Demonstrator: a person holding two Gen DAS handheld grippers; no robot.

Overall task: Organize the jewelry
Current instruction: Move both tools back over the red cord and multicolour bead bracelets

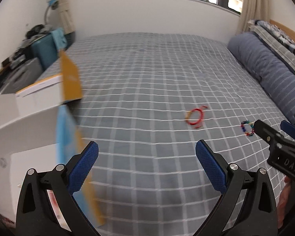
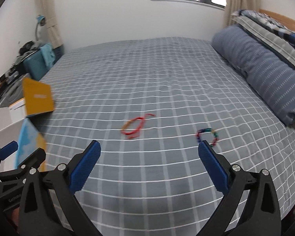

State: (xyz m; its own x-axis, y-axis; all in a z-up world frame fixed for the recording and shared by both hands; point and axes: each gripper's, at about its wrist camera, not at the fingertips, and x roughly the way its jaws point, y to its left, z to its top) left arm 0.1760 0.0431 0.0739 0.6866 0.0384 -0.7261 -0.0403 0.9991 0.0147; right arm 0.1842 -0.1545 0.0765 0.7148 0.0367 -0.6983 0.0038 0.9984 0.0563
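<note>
A red cord bracelet (image 1: 195, 117) lies on the grey checked bed sheet (image 1: 147, 74); it also shows in the right wrist view (image 2: 135, 126). A multicoloured bead bracelet (image 1: 246, 128) lies to its right, also in the right wrist view (image 2: 207, 135). My left gripper (image 1: 147, 153) is open and empty, above the bed's near part. My right gripper (image 2: 149, 153) is open and empty; its right fingertip sits just in front of the bead bracelet. In the left wrist view the right gripper (image 1: 269, 125) enters from the right beside the bead bracelet.
An open white box with yellow and light blue flaps (image 1: 49, 90) stands at the bed's left edge, also in the right wrist view (image 2: 37, 98). A rolled blue striped duvet (image 2: 261, 66) lies along the right. A cluttered nightstand (image 1: 19, 63) is at far left.
</note>
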